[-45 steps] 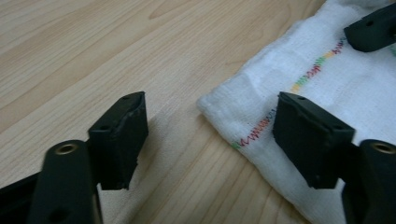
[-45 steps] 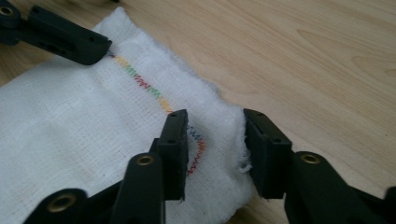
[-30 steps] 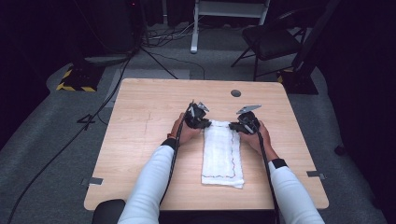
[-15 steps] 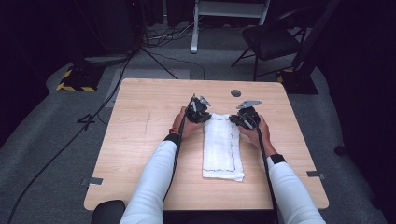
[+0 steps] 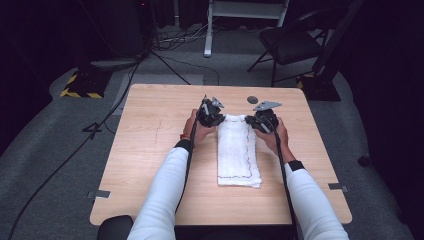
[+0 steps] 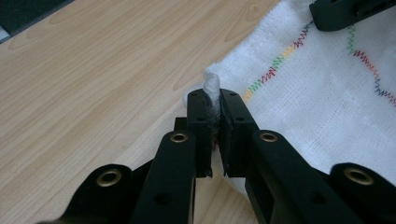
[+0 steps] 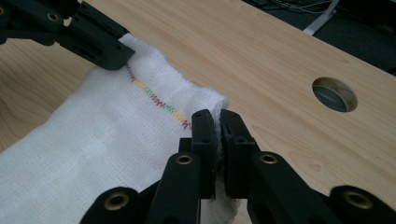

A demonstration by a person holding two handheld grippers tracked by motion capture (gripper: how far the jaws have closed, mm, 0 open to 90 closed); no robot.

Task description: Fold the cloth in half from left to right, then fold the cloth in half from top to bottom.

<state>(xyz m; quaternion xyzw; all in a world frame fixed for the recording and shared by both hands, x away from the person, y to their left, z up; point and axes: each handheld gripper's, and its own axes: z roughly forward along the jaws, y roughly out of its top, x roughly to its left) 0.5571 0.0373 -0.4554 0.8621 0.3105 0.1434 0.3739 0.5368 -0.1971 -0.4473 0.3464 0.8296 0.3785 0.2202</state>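
Observation:
A white folded towel (image 5: pixel 236 152) with a coloured zigzag stitch line lies lengthwise in the middle of the wooden table (image 5: pixel 150 140). My left gripper (image 5: pixel 214 116) is shut on the towel's far left corner (image 6: pixel 212 86), pinched between the jaws. At the far right corner (image 7: pixel 215 108), my right gripper (image 5: pixel 257 122) is shut on the cloth too. Both far corners are lifted a little off the table. In the left gripper view, the other gripper's jaw tip (image 6: pixel 348 11) rests on the towel (image 6: pixel 327 93). The left gripper's jaw (image 7: pixel 93 39) appears in the right gripper view, on the towel (image 7: pixel 107 135).
A round cable hole (image 5: pixel 252 99) sits in the table near the far edge, also seen as the hole (image 7: pixel 334 94) right of the towel. Beyond the table stand a chair (image 5: pixel 292 42), a stand and floor cables (image 5: pixel 100 125).
Both grippers have risen slightly and moved toward the far edge, drawing the towel's far end up with them. The jaws stay clamped on the corners.

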